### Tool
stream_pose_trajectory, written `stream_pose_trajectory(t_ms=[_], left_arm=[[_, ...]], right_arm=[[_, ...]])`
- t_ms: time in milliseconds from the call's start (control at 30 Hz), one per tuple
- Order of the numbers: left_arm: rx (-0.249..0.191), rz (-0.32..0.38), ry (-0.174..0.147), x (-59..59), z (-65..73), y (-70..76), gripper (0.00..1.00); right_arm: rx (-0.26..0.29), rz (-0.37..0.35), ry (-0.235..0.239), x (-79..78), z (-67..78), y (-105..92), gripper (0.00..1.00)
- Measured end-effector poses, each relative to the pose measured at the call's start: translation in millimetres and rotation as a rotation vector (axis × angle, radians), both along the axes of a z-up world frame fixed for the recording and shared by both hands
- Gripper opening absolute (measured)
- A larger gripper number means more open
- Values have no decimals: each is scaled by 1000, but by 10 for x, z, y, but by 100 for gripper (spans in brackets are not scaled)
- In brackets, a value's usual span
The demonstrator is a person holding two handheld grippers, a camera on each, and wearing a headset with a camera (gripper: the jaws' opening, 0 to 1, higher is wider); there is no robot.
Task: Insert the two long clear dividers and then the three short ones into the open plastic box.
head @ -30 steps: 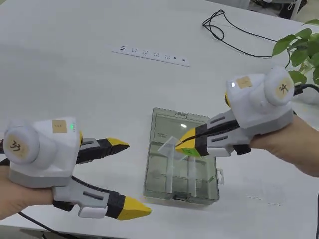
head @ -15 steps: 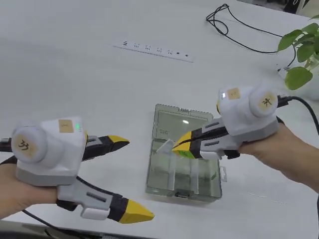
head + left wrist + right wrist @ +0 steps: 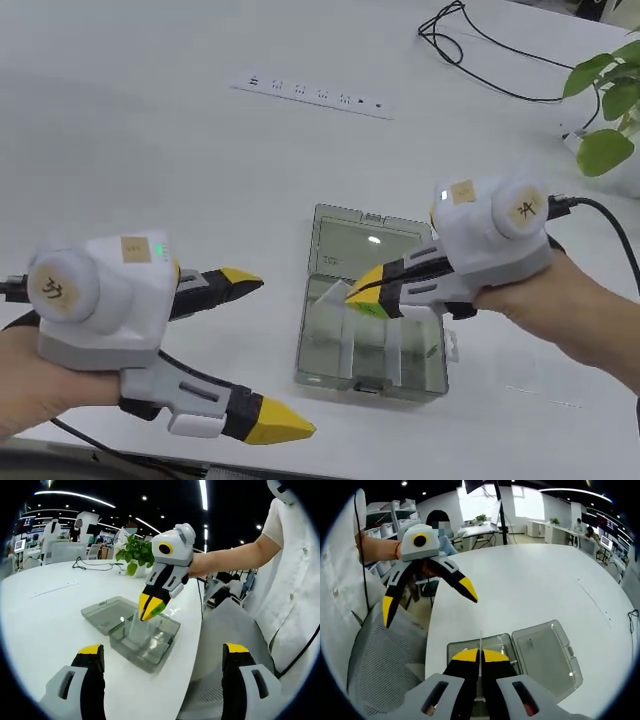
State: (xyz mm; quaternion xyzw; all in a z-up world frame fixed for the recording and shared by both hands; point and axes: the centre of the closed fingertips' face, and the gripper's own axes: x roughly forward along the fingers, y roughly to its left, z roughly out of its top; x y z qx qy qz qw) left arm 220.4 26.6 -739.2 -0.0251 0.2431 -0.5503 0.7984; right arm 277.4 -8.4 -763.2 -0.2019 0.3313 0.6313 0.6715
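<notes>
Divider [image 3: 333, 293], long axis slanting over box [image 3: 302, 345], clamped in right hand-held gripper [image 3: 362, 292]; left hand-held gripper [image 3: 278, 355] wide.

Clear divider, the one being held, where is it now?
In the head view the clear divider is pinched in the right hand-held gripper, just over the left part of the open box near the front edge of the white table.

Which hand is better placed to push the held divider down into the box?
Right. The right tongs are shut on a clear divider directly over the box; the left tongs are open beside it, holding nothing.
</notes>
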Motion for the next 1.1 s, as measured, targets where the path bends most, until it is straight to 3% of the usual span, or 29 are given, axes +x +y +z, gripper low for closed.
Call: stream_pose_trajectory(t_ms=[333, 667, 1100], left_arm=[[-8, -2, 5, 0, 2, -37, 100], [-7, -6, 7, -3, -5, -55, 100], [-11, -6, 13, 0, -12, -60, 100]], right_arm=[[-17, 47, -54, -36, -38, 66, 2], [-73, 110, -98, -76, -216, 137, 2], [-128, 134, -91, -84, -402, 168, 2]])
